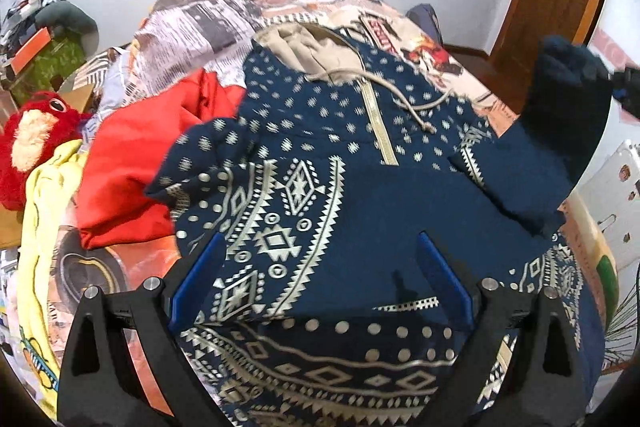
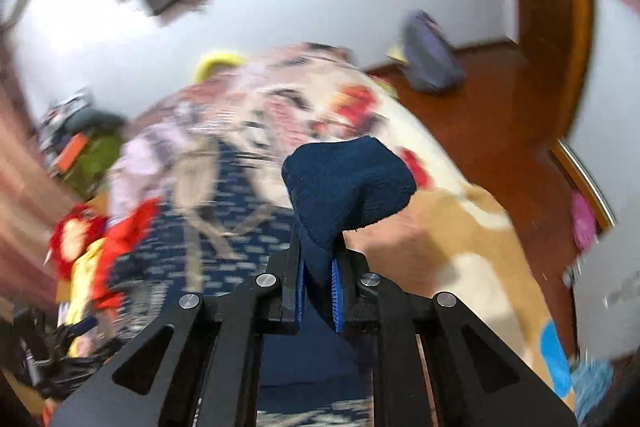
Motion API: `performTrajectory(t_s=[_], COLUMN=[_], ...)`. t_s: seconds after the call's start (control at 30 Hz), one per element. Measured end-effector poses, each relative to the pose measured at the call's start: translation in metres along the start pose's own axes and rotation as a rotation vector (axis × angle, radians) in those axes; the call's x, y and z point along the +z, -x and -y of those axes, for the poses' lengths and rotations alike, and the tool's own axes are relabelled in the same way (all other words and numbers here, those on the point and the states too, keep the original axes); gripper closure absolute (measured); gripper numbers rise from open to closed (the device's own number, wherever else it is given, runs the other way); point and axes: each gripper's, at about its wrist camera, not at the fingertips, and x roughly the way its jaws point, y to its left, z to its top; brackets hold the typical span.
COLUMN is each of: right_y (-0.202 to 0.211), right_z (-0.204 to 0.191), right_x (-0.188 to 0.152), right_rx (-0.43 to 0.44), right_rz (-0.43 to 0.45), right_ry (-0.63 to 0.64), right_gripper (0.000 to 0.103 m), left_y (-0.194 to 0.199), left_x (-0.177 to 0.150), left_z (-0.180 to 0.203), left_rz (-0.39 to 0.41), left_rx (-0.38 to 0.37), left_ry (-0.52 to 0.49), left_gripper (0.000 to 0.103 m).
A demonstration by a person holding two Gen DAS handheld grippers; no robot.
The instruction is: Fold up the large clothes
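My right gripper [image 2: 318, 285] is clamped on the navy sleeve cuff [image 2: 346, 183], which bunches up above the blue pads [image 2: 337, 297]. Behind it, blurred, the navy patterned hoodie [image 2: 224, 227] lies on a printed bedspread [image 2: 440, 211], with a red garment [image 2: 132, 223] at its left. Wooden floor [image 2: 492, 99] shows beyond the bed.

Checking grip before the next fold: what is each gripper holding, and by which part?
The right gripper pinches the navy hoodie by its sleeve cuff, lifted off the bed. The left gripper holds nothing, open over the hoodie.
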Motion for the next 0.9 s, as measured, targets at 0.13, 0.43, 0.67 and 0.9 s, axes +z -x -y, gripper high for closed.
performTrajectory(t_s=[0.13,0.43,0.67,0.9], right_y=[-0.002,-0.069,-0.135,-0.159], right_z=[-0.064,-0.195,-0.231,-0.225], right_x=[0.008,-0.04,-0.115,-0.146], right_rx=[0.126,0.272,0.258,0.25], right_rz=[-0.002,-0.211,-0.477,-0.717], right_ry=[0.046,0.179,0.252,0.176], right_gripper=[0.094,0.094,0.093,0.082], left_y=[0.023,0.059,0.062,0.054], left_x=[-0.002,-0.019,-0.043,-0.062], left_z=[-0.017,-0.068,-0.116,-0.142], left_rz=[0.043,0.088,0.051,-0.003], left_rx=[-0.008,0.024,0.055,0.051], left_ry=[0.029,0.086,0.188,0.264], left_gripper=[0.007,0.007,0.007,0.007])
